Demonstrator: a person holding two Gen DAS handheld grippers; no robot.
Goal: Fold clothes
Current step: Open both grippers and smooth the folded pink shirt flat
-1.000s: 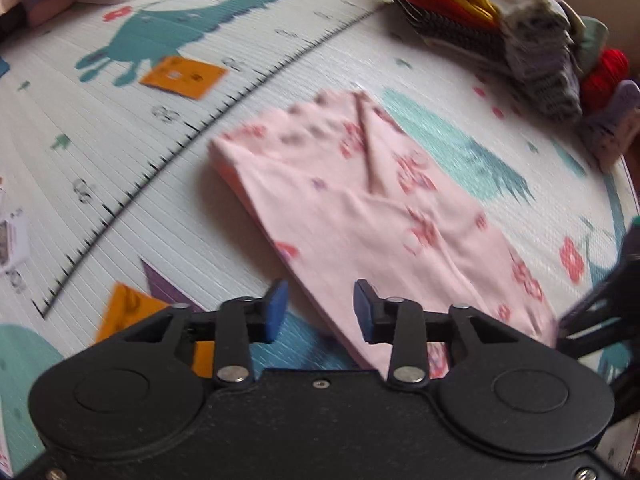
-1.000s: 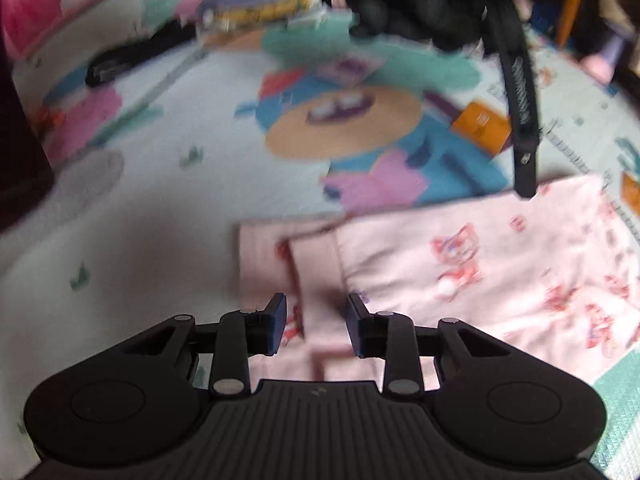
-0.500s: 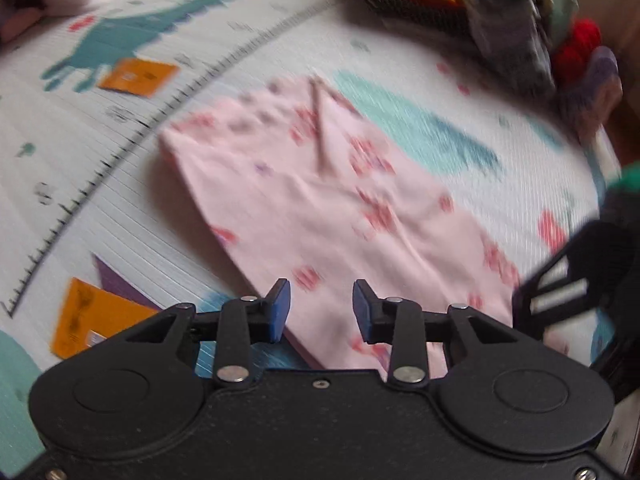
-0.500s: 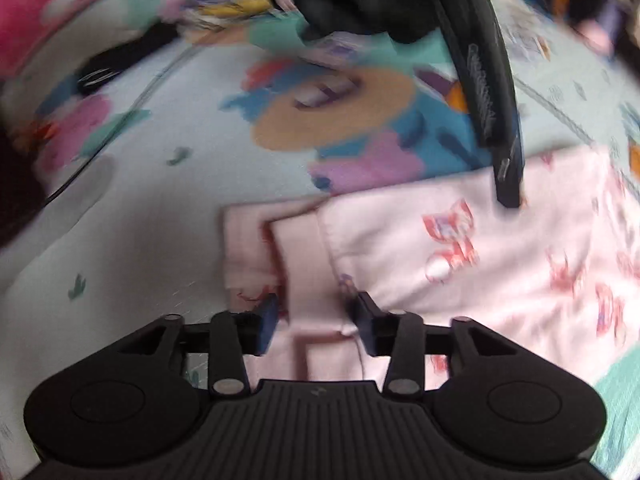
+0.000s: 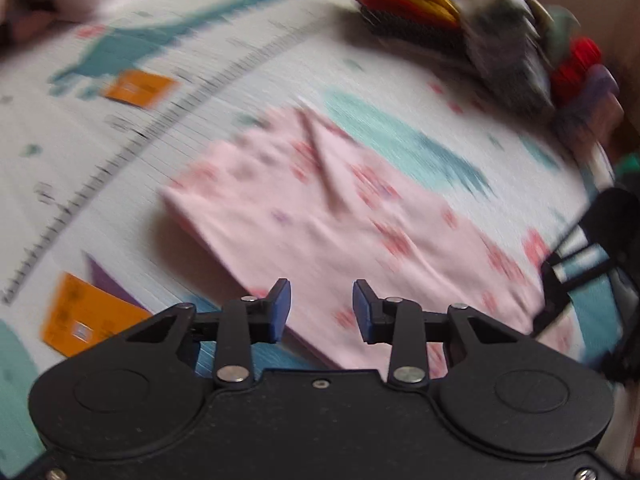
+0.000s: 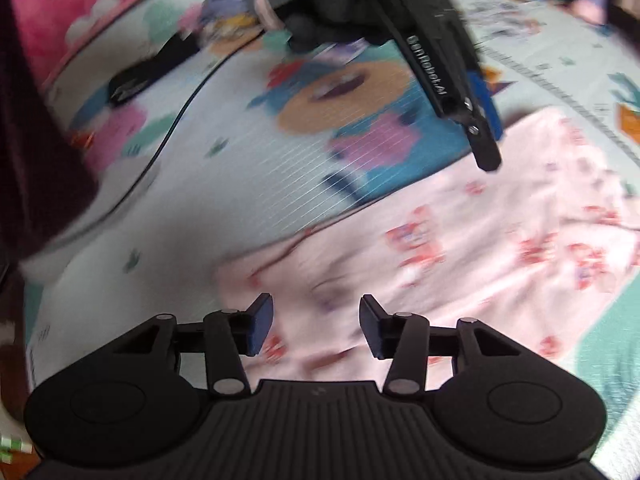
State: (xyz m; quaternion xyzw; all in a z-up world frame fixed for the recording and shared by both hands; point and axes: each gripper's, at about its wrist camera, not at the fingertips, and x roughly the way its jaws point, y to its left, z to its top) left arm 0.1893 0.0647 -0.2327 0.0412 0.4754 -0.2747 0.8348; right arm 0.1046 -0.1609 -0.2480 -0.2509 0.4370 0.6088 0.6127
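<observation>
A: Left wrist view: pink garment (image 5: 340,216) lies folded flat on the play mat (image 5: 248,80); left gripper (image 5: 321,307) gapes empty above its near edge.

B: Right gripper (image 6: 316,326), its jaws just opened, holds nothing over the garment's end. Probably another fold remains, then stacking on the clothes pile (image 5: 480,28).

One pale pink printed fabric garment (image 5: 320,216) lies at the centre of one printed foam play mat (image 5: 248,92). Two black two-finger grippers (image 5: 320,306) (image 6: 312,322) appear. One blurred pile of folded clothes (image 5: 480,36) sits at one o'clock; its pieces cannot be counted.
</observation>
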